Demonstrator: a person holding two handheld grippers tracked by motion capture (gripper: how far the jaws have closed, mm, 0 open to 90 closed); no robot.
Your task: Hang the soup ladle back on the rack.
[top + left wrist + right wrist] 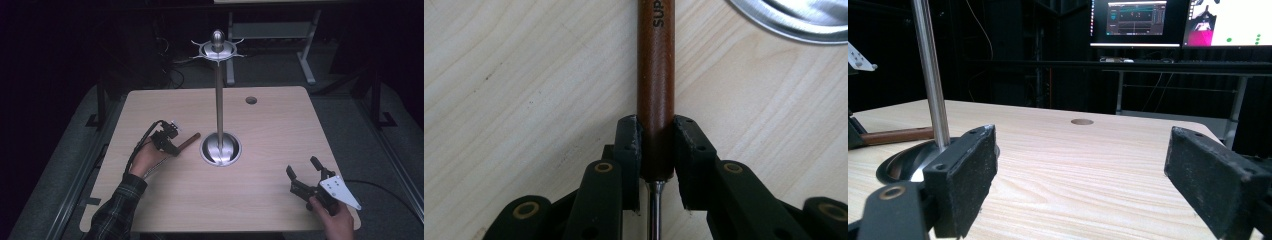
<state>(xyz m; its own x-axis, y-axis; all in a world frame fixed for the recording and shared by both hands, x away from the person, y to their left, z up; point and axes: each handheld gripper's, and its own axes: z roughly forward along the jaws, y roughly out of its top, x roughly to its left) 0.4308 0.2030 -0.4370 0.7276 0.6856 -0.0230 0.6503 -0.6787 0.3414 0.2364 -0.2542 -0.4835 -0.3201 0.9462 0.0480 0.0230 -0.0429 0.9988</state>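
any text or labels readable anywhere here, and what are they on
"SUP": white letters on the brown wooden handle held in the left gripper, cut off by the top edge of the left gripper view.
The two monitors behind the table in the right gripper view show graphics, and any text there is too small and blurred to read.
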